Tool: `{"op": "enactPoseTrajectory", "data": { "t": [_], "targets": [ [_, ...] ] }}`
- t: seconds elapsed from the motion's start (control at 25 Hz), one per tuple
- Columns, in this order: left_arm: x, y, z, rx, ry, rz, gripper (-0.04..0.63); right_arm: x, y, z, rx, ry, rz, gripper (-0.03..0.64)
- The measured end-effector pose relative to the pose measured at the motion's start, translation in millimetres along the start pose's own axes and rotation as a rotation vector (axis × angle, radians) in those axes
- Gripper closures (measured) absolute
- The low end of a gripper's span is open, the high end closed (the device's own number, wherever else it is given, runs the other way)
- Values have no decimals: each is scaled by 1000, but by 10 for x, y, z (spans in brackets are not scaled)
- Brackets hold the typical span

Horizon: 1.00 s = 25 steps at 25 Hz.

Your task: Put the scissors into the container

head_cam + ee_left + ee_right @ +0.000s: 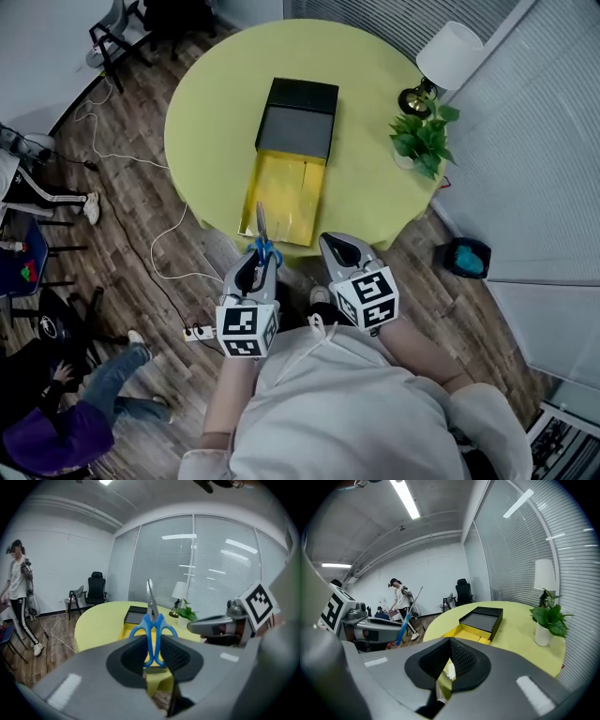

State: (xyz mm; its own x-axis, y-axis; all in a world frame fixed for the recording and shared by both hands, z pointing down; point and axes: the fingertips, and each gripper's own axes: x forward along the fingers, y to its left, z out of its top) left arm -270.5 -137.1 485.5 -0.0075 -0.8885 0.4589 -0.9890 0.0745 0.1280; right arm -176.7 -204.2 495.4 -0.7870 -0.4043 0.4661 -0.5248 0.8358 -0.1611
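My left gripper (153, 639) pinches the blue scissors (151, 620) by the handles, blades up. My right gripper (450, 643) is closed, empty. The container (295, 141) waits ahead on the yellow table (216, 94).

Round yellow table (216, 112) with container (292, 157), plant (422, 139), lamp (448, 56)

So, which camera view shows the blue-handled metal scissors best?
The left gripper view: the blue-handled metal scissors sit at its centre, handles clamped, blades up. The head view shows them small from above; the right gripper view, only a thin side-on sliver.
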Motion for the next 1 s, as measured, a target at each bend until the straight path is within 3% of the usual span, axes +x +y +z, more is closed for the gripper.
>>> {"op": "enactPoseTrajectory", "data": {
  "t": [0.44,0.76,1.0],
  "targets": [
    [848,405,109,98,152,-197,509,410,-378,161,138,4,-231,618],
    [1445,564,-253,141,312,-290,509,677,-624,71,212,22,-343,618],
    [1768,536,-573,153,479,-353,509,802,-668,24,250,33,-365,618]
  ]
}}
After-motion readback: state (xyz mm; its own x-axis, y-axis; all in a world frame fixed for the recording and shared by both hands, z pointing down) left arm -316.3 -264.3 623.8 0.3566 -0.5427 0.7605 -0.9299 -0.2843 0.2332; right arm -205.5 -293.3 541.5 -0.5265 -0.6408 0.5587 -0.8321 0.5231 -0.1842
